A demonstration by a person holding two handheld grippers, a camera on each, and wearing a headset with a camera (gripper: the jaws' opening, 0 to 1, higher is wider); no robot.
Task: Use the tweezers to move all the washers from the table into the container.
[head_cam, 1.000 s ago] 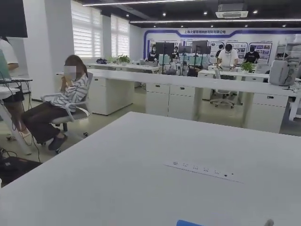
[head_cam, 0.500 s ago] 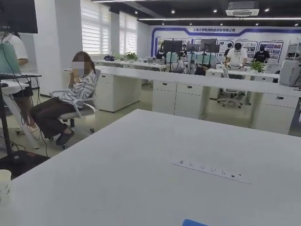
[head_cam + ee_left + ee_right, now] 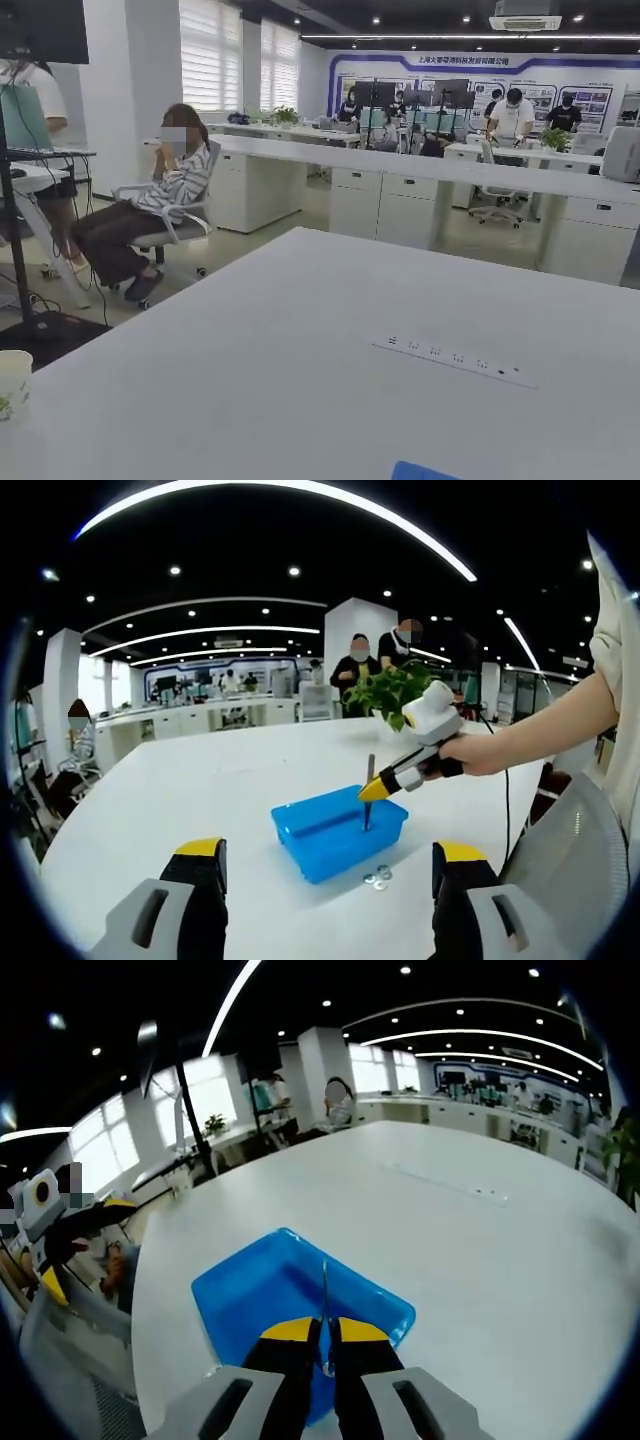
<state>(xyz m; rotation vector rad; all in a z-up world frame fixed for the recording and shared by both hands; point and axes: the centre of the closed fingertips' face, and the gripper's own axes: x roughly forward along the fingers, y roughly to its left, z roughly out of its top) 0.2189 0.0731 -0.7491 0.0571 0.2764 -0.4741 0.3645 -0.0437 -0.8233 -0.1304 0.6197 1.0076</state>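
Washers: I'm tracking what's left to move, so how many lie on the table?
2. One washer and another lie side by side on the table, close beside the blue container, in the left gripper view. Others may hide inside or behind it.

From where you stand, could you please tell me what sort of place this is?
It looks like an open-plan office or lab: rows of long white desks with drawer units, a person in an office chair, a power strip set into the white table, and people at monitors behind.
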